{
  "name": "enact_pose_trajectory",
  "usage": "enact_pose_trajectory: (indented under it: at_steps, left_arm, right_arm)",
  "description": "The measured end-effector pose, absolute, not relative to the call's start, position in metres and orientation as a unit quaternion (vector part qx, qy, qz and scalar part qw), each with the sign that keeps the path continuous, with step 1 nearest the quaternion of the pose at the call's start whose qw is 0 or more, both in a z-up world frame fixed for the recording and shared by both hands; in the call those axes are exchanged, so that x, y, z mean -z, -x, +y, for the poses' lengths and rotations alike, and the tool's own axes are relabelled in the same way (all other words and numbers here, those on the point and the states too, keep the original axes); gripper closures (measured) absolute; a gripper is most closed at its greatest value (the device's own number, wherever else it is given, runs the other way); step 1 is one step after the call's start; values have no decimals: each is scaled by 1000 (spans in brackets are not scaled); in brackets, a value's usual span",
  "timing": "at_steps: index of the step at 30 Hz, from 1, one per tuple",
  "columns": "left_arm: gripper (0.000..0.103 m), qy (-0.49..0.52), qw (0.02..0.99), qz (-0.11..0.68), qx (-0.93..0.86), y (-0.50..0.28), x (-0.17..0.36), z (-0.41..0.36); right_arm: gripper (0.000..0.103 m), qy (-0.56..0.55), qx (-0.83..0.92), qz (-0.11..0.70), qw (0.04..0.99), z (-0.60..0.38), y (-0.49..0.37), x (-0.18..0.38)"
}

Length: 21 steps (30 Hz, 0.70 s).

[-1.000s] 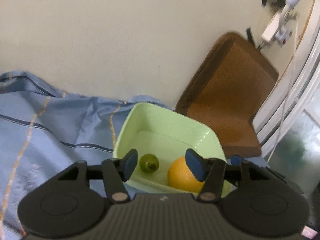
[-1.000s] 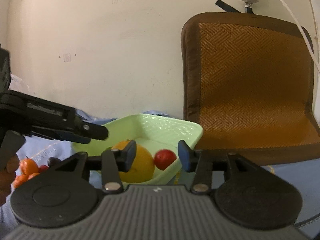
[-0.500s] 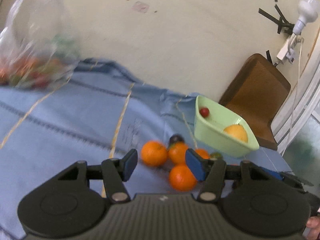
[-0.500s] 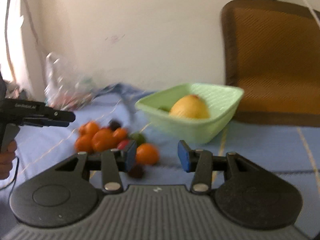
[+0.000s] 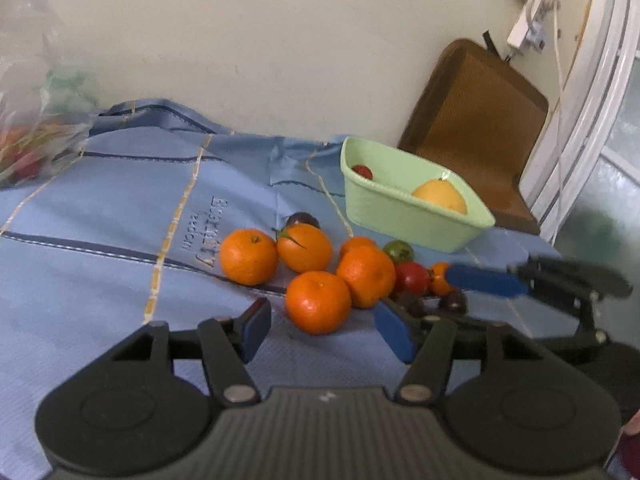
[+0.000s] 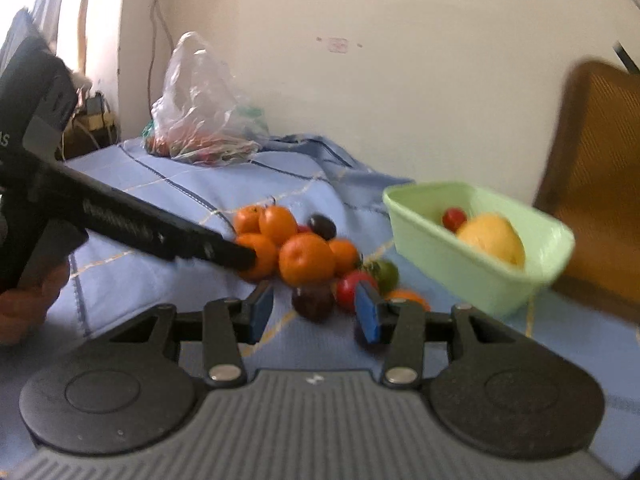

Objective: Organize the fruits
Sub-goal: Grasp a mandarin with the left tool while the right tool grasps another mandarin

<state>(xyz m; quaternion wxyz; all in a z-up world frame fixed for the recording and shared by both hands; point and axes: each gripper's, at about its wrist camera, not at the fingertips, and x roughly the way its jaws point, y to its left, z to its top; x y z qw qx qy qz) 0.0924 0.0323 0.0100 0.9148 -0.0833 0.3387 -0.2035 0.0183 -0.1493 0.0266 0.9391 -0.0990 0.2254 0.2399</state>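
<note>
Several oranges point(image 5: 318, 307) lie heaped on the blue cloth point(image 5: 100, 220) with a red tomato point(image 5: 412, 278), a green one point(image 5: 398, 251) and dark plums point(image 6: 312, 300). The pale green basin point(image 5: 400, 216) behind them holds a large yellow fruit point(image 5: 440, 198) and a small tomato point(image 5: 362, 171). My left gripper point(image 5: 324, 332) hovers just short of the nearest orange, jaws opening, pads touching nothing. My right gripper point(image 6: 315, 314) is open and empty, with a plum just beyond its tips. Its blue finger point(image 5: 484, 280) reaches into the pile from the right.
A clear plastic bag point(image 6: 204, 108) with more produce sits at the far left of the cloth by the wall. A brown woven chair point(image 5: 476, 120) stands behind the basin. A hand point(image 6: 28, 308) holds the left gripper's handle. A white cable and power strip point(image 5: 524, 28) hang on the wall.
Both grippers have drawn back from the basin and swung left, so the heap of oranges now lies right before them. The left jaws stand a little wider.
</note>
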Motion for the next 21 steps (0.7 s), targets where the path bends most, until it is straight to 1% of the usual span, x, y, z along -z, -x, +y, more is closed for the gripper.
enact_pose_trajectory:
  at_steps: [2,3,4,10,12,17,21]
  left_arm:
    - [50,92,913,342,202,-96,-7,34]
    - [59,96,913,342,201,-97,-6,35]
    - [64,104,911,342,205,-97,-6,38]
    - [64,125,909,344,200,-90,-8,50]
    - [64,129,909,344,199,-84,-9,54]
    - [64,134,903,342,225,-62,-11,56]
    - [64,127,890,345,268,-44,-12,43]
  right_arm:
    - [55,128,-241,217,937,-140,-25,-26]
    - [55,142,-242,214,936,-136,-28,-26]
    - [55,154,-244,211,934,-133,-31,-25]
    - [54,200,-251,208,924,-113,-50,-16]
    - [59,215,-242,209,923,-108,-53,-14]
    - [60,177,-253,189,932,-126,-30,-26]
    - [60,137,-270,201,932,-153,7,-33]
